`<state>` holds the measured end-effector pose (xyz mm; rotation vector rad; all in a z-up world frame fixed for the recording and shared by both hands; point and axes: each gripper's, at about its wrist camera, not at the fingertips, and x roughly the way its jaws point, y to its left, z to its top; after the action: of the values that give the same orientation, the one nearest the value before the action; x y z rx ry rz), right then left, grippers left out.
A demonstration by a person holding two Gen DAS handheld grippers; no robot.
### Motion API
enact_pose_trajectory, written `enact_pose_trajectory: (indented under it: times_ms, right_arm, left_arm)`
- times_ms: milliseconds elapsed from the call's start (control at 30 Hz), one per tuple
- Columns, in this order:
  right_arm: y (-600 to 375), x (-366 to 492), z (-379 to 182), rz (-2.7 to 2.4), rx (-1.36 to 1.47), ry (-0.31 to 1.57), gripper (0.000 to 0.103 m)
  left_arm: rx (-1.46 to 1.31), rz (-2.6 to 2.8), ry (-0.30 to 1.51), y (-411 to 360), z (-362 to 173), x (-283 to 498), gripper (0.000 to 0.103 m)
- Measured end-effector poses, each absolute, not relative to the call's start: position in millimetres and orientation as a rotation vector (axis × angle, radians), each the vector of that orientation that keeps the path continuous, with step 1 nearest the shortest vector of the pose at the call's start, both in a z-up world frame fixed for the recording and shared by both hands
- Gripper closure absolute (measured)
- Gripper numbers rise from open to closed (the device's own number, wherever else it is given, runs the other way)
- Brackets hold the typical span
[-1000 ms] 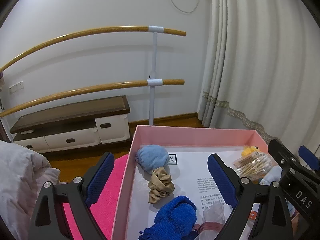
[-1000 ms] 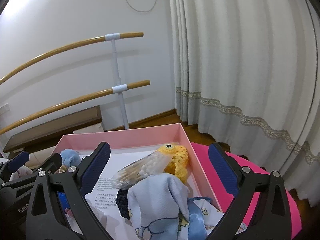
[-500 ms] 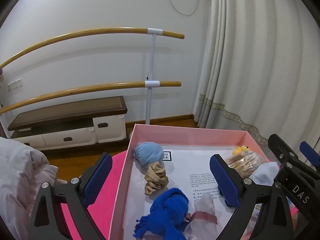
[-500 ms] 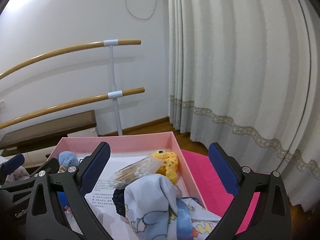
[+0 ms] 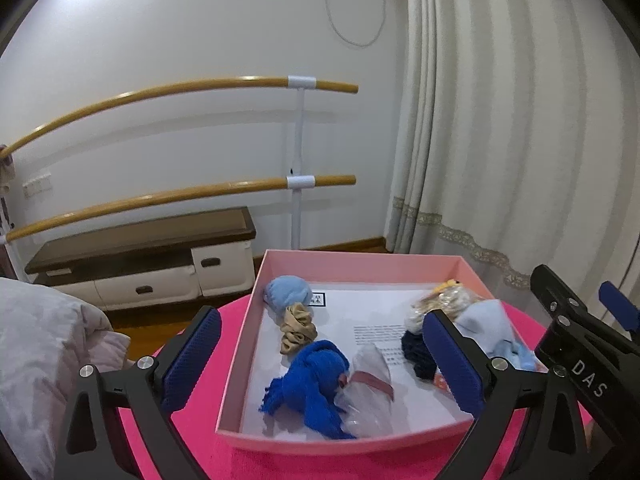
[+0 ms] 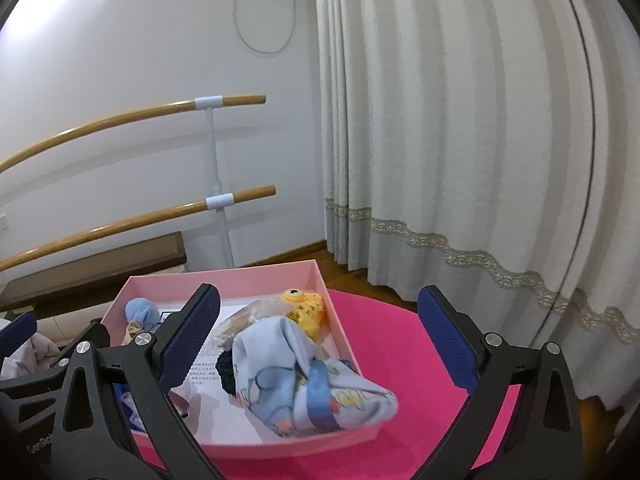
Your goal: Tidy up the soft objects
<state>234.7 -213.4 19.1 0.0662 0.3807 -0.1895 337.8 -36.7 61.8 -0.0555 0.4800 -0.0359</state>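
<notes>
A pink box (image 5: 360,258) stands on a bright pink tabletop (image 6: 400,340). Inside it lie a light blue ball (image 5: 286,294), a beige scrunchie (image 5: 298,328), a royal blue knit piece (image 5: 316,380), a clear bag with a pink band (image 5: 370,392) and a dark navy item (image 5: 416,354). At the box's right end sit a light blue printed cloth (image 6: 296,376), a yellow crochet toy (image 6: 306,308) and a clear packet (image 6: 256,314). My left gripper (image 5: 320,340) hovers before the box, its jaws opening and holding nothing. My right gripper (image 6: 320,312) hangs open and empty over the right end.
A white curtain (image 6: 460,160) hangs close on the right. Two wooden rails (image 5: 180,196) on a white post run along the back wall above a low cabinet (image 5: 140,264). Pale bedding (image 5: 44,344) lies at the left of the table.
Both grippers have drawn back and slightly up from the box, so more of it shows. The left jaws stand a little wider. The items in the box have not moved.
</notes>
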Motion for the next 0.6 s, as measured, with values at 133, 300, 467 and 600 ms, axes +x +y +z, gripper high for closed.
enact_pose_trajectory:
  times_ms: [133,300,467,600]
  right_arm:
    - [-219.4,216.1,25.9,-0.205,0.066,0.356,0.004]
    - [-227.6,191.7,34.8,-0.211,0.082,0.330,0.003]
    - [-231.7,165.3,46.0,-0.217,0.071,0.284,0.001]
    - [-232.8,142.7,58.2,-0.214,0.050,0.235,0.000]
  left_arm:
    - [-0.022,-0.031,0.434,-47.8,68.7,306.6,0.003]
    - [-0.025,-0.051,0.415,-55.0,74.3,275.8,0.003]
    - [-0.061,-0.083,0.408,-52.2,83.9,251.8,0.000]
    - [-0.075,-0.107,0.376,-50.4,98.5,224.8,0.000]
